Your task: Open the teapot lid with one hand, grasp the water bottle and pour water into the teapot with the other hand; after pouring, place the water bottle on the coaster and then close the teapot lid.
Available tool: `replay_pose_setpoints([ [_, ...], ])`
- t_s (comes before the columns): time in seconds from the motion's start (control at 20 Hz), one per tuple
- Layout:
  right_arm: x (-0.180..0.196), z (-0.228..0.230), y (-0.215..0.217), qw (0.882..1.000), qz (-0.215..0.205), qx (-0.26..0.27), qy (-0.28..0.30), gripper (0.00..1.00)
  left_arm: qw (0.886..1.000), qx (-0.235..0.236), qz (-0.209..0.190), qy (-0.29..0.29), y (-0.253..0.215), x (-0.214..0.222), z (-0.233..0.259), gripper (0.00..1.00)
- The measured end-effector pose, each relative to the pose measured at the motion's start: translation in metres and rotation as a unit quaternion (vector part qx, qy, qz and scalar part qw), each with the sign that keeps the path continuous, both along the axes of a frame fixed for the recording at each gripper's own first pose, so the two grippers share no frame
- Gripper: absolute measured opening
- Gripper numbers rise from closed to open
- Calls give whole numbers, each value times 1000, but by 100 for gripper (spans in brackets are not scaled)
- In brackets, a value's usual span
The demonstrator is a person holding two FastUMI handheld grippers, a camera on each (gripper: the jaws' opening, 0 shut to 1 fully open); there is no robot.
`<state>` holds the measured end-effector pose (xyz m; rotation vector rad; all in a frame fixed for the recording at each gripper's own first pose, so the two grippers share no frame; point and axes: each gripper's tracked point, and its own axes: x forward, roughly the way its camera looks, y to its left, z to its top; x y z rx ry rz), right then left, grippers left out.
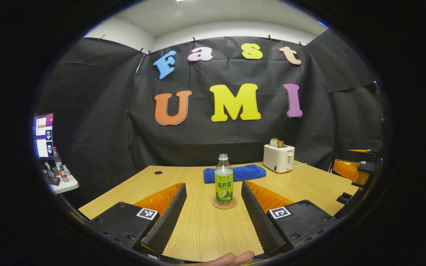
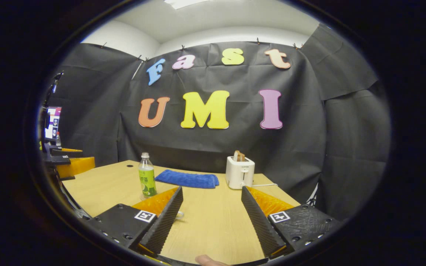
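A: Nearest the lens in the left gripper view, a fingertip (image 1: pixel 231 258) shows at the bottom edge, then the left gripper (image 1: pixel 213 210), its fingers spread wide and holding nothing.

B: And straight ahead between them, farther along the counter (image 1: pixel 198 232), the water bottle (image 1: pixel 223 178) stands upright on the coaster (image 1: pixel 225 203).

A: The right gripper (image 2: pixel 211 216) is wide apart and empty too. In its view the bottle sits to the left, with the blue cloth (image 2: pixel 188 178) and the toaster (image 2: pixel 239 171) at the far edge.

B: The teapot is not something either of them can place here, so which step is in hand is unclear.

A: For a bottle grasp, the left gripper looks lined up: it should go in level, take the body below the shoulder, and close evenly so the bottle doesn't tip.
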<state>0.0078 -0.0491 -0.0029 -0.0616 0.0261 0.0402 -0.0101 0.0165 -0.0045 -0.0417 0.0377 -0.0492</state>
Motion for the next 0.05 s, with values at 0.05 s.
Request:
replay_pose_setpoints([
  [0.05, 0, -1, 1, 1000, 1, 0, 0, 95, 1000, 1, -1, 1, -1, 1, -1, 93],
])
